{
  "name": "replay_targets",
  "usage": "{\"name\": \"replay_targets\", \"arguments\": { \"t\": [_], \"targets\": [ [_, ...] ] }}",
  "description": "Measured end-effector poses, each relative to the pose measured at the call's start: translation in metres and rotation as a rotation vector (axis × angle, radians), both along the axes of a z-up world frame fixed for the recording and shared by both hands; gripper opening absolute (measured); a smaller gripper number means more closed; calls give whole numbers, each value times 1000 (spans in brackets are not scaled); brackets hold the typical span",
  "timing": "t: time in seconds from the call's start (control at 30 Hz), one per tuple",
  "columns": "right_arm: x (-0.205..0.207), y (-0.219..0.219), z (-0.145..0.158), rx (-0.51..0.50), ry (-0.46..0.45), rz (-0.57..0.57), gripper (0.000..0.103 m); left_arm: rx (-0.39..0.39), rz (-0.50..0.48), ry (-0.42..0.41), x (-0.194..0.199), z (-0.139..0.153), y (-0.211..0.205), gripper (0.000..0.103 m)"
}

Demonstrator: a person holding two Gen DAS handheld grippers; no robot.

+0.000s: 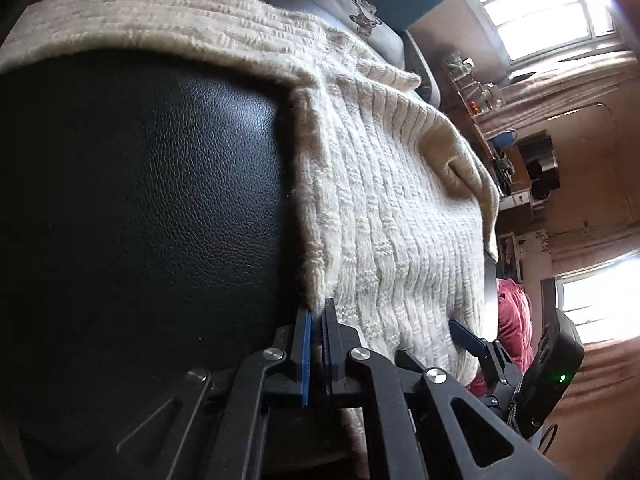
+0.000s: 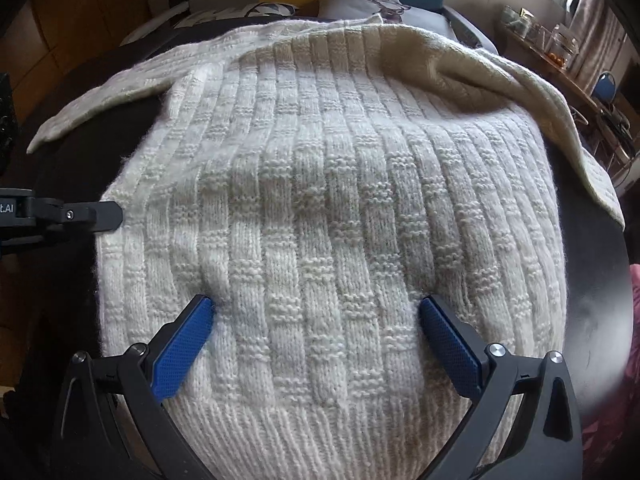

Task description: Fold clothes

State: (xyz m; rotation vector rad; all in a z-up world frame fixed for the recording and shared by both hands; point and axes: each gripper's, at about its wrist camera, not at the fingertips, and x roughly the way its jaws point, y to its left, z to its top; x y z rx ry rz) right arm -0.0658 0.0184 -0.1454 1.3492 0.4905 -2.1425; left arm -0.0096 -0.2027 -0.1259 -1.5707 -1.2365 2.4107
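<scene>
Cream knitted wool fills the left wrist view: one sweater (image 1: 384,208) lies spread on a black leather surface (image 1: 140,208), its side edge running down to the left gripper (image 1: 318,320). That gripper's two blue-padded fingers are pinched together on the very corner of the hem edge. A good fold, I judge, needs this pinch to catch both layers of knit, then a low, even lift across the body so the loose weave does not stretch. One red garment (image 1: 514,320) hangs beyond.

From the right wrist view, the same sweater (image 2: 328,208) shows one body panel and two sleeves splayed outward. The right gripper (image 2: 318,308) stands wide open, both pads resting on the knit above the ribbed hem, holding nothing. Pressing there should anchor the cloth while the other hand carries its edge over.
</scene>
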Motion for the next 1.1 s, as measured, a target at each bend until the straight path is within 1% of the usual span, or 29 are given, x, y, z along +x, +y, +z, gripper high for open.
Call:
{"name": "replay_targets", "arguments": {
  "t": [0.13,0.2,0.27,0.3,0.4,0.43,0.5,0.57,0.63,0.67,0.73,0.8,0.83,0.87,0.9,1.0,1.1],
  "targets": [
    [7,-13,5,-6,-37,36,103,9,12,-2,-5,-2,-11,4],
    [10,-20,6,2,-44,74,103,67,-8,-12,-6,-5,-21,6],
    [10,-22,7,10,-43,77,103,116,49,-1,-8,-4,-40,11],
    [7,-20,9,-9,-52,66,103,135,76,6,-10,-4,-49,12],
    [-3,-9,21,-99,-69,18,103,106,131,46,-24,6,-70,12],
    [-6,-5,25,-124,-63,5,103,94,126,53,-32,9,-72,15],
    [-12,-1,29,-157,-55,-19,103,69,115,64,-48,15,-76,16],
    [-20,1,30,-180,-57,-39,103,31,81,46,-66,14,-70,19],
    [-23,3,22,-187,-74,-43,103,10,42,17,-84,8,-60,22],
    [-25,4,17,-190,-83,-44,103,18,27,3,-90,2,-55,22],
    [-19,-1,12,-161,-60,-29,103,31,-2,-22,-103,-7,-45,22],
    [-13,-7,7,-120,-27,-8,103,15,-16,0,-107,-7,-37,22],
    [-10,-11,4,-90,-5,8,103,7,-22,11,-109,-7,-33,20],
    [-9,-14,3,-79,6,13,103,-10,-27,19,-110,-7,-29,13],
    [-8,-15,1,-75,15,15,103,-75,-14,14,-110,-6,-25,4],
    [-8,-18,0,-75,21,10,103,-212,25,53,-102,3,-17,4],
    [-8,-14,1,-72,11,11,103,-318,2,48,-100,2,-10,4]
  ]
}}
